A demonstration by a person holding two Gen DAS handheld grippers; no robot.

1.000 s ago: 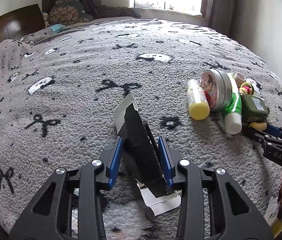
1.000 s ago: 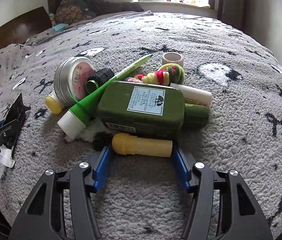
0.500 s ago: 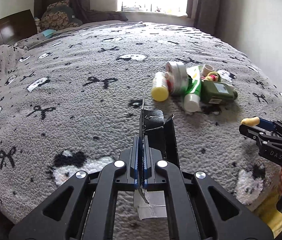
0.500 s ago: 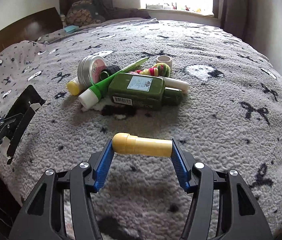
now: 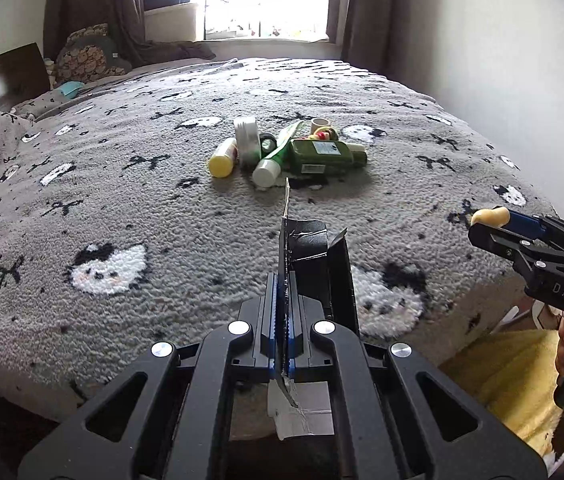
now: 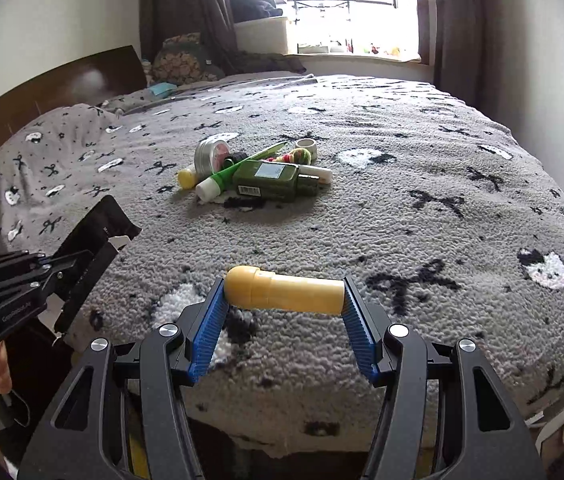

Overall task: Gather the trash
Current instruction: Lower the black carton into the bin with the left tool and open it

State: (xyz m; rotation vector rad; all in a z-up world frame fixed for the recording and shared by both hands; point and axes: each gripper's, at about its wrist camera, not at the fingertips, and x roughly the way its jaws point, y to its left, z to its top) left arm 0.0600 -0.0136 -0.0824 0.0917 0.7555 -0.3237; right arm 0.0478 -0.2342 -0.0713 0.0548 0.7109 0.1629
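Now your left gripper pinches shut on the black carton. Your right gripper, half-open, spans the yellow tube end-to-end; any tilt could drop it onto the near bed.

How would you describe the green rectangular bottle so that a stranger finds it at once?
On the grey blanket, a small pile lies mid-bed. The green rectangular bottle is its largest piece, lying flat beside a green tube with a white cap. Only it has flat sides and a pale square label.
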